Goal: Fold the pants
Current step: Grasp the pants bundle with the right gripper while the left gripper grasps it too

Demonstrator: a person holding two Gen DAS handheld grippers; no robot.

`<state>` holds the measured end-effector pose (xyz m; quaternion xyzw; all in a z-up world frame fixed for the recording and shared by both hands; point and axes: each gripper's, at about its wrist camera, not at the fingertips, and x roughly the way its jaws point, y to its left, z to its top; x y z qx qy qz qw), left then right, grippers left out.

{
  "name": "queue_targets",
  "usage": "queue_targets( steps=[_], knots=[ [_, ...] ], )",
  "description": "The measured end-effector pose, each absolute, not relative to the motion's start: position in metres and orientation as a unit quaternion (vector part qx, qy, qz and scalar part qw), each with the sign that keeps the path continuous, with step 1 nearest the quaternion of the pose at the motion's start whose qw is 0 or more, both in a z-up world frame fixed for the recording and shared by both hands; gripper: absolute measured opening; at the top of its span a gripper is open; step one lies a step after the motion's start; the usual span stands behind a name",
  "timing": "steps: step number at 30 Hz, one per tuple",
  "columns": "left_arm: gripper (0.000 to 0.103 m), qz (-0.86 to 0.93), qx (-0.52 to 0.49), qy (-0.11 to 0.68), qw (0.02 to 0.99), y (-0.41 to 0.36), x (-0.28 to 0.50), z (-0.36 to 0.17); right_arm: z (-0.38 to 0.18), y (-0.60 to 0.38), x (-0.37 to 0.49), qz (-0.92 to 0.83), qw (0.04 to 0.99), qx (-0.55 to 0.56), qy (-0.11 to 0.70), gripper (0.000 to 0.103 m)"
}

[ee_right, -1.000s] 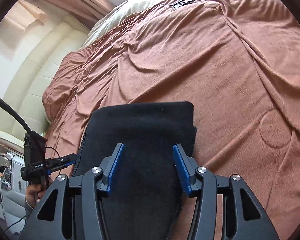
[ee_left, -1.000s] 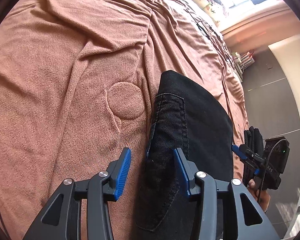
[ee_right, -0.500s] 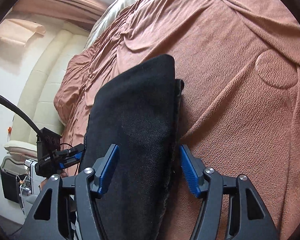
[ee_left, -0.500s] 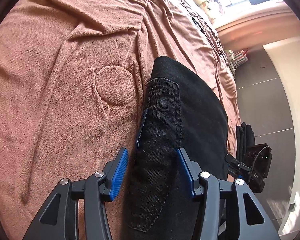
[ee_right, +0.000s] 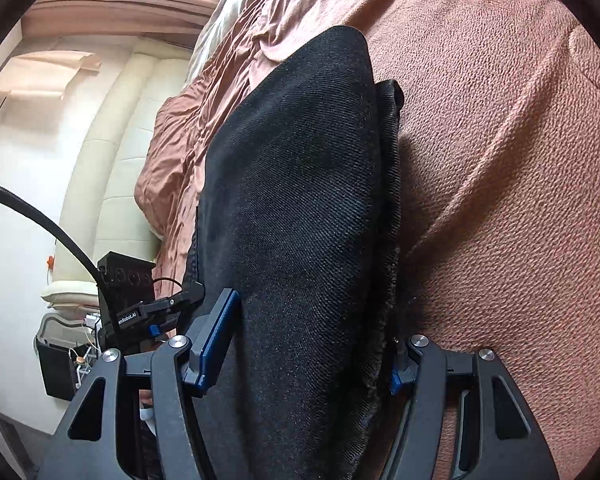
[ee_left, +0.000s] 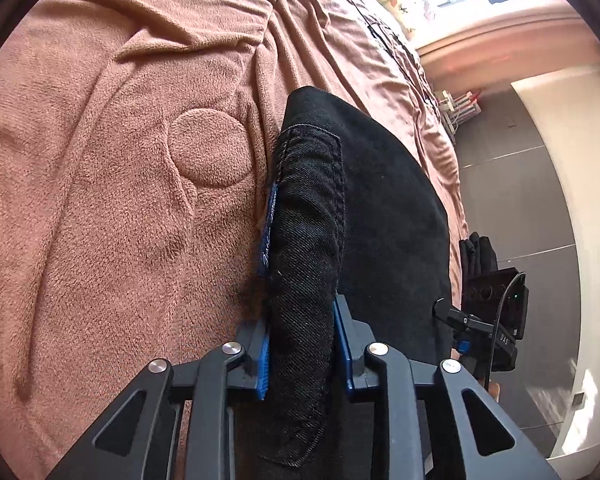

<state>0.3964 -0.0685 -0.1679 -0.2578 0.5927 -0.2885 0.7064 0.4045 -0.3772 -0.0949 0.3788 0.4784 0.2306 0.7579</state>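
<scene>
Black folded pants (ee_left: 380, 220) lie on a brown blanket (ee_left: 100, 200). My left gripper (ee_left: 302, 360) is closing, and its blue pads press from both sides on the bunched edge with the back pocket and its blue label. In the right wrist view the same pants (ee_right: 300, 200) bulge between the fingers of my right gripper (ee_right: 306, 356). It stands wide, straddles the folded edge, and its right pad is partly hidden by the cloth. Each view shows the other gripper at the far side of the pants: the right gripper (ee_left: 464, 324) and the left gripper (ee_right: 168, 304).
The blanket (ee_right: 500, 160) is wrinkled and has a round embossed patch (ee_left: 212, 148) left of the pants. Dark floor (ee_left: 520, 200) lies beyond the bed's right edge. A cream padded headboard (ee_right: 112, 160) and a black bin (ee_right: 56, 368) stand to the left.
The left gripper's jaws have come together on the pocket edge, which now bunches up. The right gripper has sunk and rolled, and the pants' edge now fills the space between its fingers.
</scene>
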Motion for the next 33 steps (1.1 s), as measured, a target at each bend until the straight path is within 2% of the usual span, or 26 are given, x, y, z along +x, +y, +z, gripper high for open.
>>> queue_targets(
  steps=[7, 12, 18, 22, 28, 30, 33],
  knots=[
    [0.024, -0.271, -0.255, 0.588, 0.718, -0.047, 0.394, -0.160, -0.095, -0.366, 0.412, 0.260, 0.752, 0.375, 0.476, 0.051],
    [0.024, -0.268, -0.255, 0.591, 0.717, -0.046, 0.393, -0.163, -0.095, -0.379, 0.406, 0.191, 0.772, 0.344, 0.499, 0.051],
    [0.025, -0.269, -0.261, 0.594, 0.712, -0.046, 0.394, -0.168, -0.111, -0.395, 0.407, 0.197, 0.739, 0.380, 0.520, 0.055],
    [0.027, -0.269, -0.263, 0.595, 0.710, -0.044, 0.393, -0.171, -0.117, -0.397, 0.420, 0.209, 0.734, 0.387, 0.517, 0.062],
    [0.029, -0.267, -0.264, 0.598, 0.708, -0.043, 0.395, -0.175, -0.126, -0.389, 0.441, 0.246, 0.737, 0.378, 0.504, 0.063],
    [0.029, -0.269, -0.263, 0.596, 0.710, -0.043, 0.394, -0.174, -0.128, -0.390, 0.442, 0.256, 0.744, 0.370, 0.494, 0.059],
    [0.027, -0.273, -0.263, 0.591, 0.712, -0.044, 0.392, -0.169, -0.127, -0.389, 0.435, 0.260, 0.753, 0.367, 0.480, 0.046]
  ],
)
